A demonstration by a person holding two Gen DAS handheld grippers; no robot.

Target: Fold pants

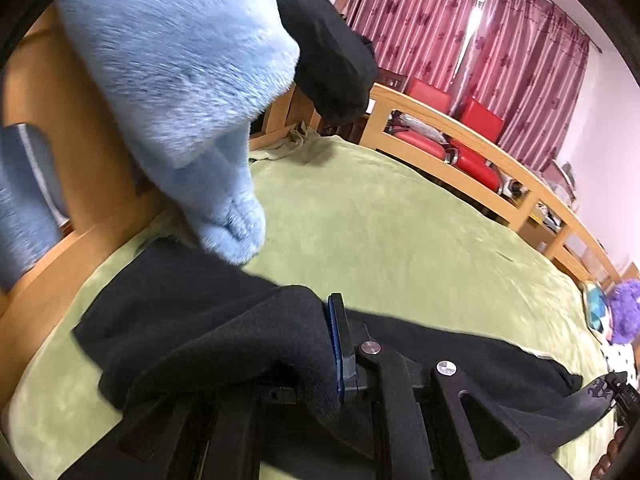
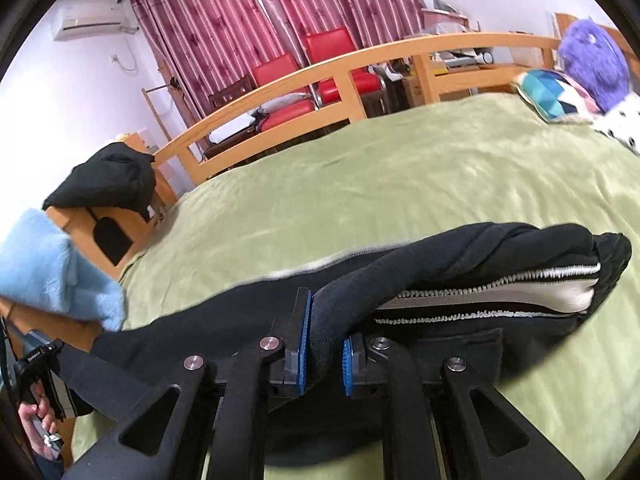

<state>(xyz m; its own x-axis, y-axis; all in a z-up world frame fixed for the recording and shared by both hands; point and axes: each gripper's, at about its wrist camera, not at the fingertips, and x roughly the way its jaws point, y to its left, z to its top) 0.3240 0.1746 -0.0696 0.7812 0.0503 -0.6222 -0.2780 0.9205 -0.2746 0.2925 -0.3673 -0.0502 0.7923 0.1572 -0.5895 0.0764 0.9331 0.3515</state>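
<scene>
The black pants [image 1: 192, 320] lie across the green blanket and are partly lifted off it. In the left wrist view my left gripper [image 1: 330, 354] is shut on a bunched fold of them. The cloth drapes over and hides the left finger, and only one blue pad [image 1: 335, 344] shows. In the right wrist view my right gripper [image 2: 325, 354] is shut on a thick black fold of the pants [image 2: 460, 248], near their white side stripe [image 2: 520, 292]. The fabric stretches away to the left from there.
The green blanket [image 2: 400, 168] covers a bed with a wooden rail [image 2: 340, 64] along its far side. A light blue fluffy cloth [image 1: 180, 80] and a black garment [image 1: 328, 52] hang at the bed's end. A patterned pillow [image 2: 552, 96] and a purple plush toy [image 2: 592, 60] lie far right.
</scene>
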